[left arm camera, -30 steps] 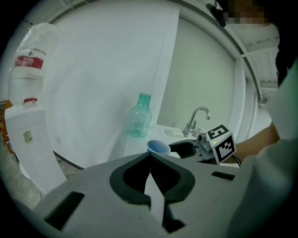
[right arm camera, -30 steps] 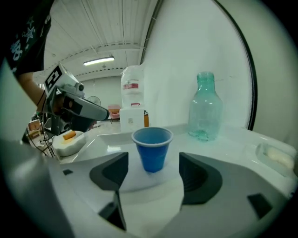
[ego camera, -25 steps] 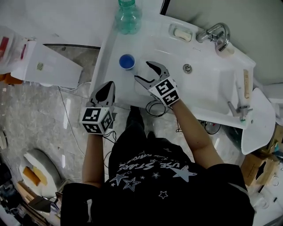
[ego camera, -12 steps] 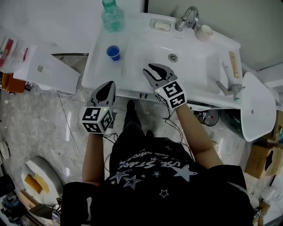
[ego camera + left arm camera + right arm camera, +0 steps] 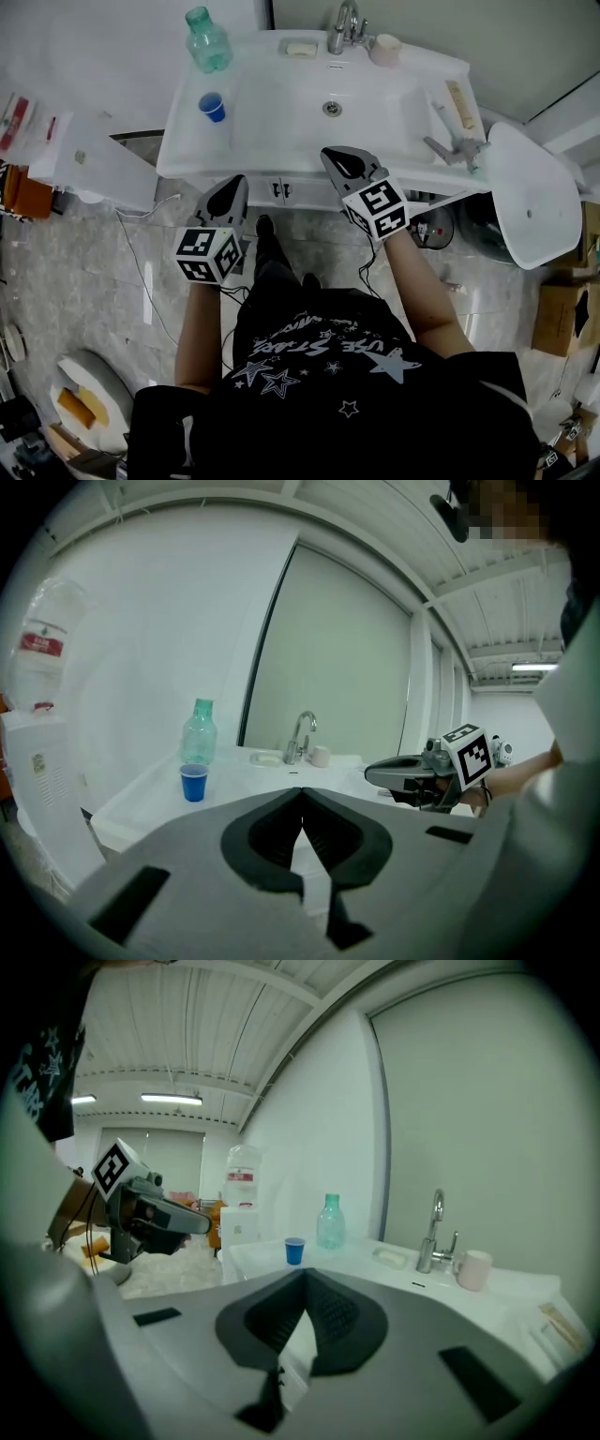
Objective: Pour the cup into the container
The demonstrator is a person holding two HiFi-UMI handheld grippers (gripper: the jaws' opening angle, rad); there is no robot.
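- A white washbasin (image 5: 187, 150) stands against the wall, seen from above by a person in a black star-print shirt who faces it.
- The left gripper (image 5: 236, 183) is held off the washbasin's front edge, toward its left end. Its jaws are pressed together with nothing between them.
- The right gripper (image 5: 336, 155) is held at the middle of the washbasin's front edge, tips pointing toward the bowl. Its jaws have just been closing and now meet, with nothing between them.
- The blue cup (image 5: 212, 106) stands upright on the washbasin's flat left ledge, well apart from both grippers.
- A clear green plastic bottle (image 5: 207, 39) stands upright at the washbasin's back left corner, behind the blue cup.
- A chrome faucet (image 5: 344, 21) rises at the middle of the washbasin's back edge. A soap dish (image 5: 301, 48) lies just left of it and a pale mug (image 5: 384, 49) just right of it.
- A drain (image 5: 332, 109) shows in the middle of the washbasin's bowl.
- In the left gripper view, the blue cup (image 5: 193, 782) and the bottle (image 5: 199, 731) appear on the washbasin's near left side, with the right gripper (image 5: 375, 772) reaching in from the right.
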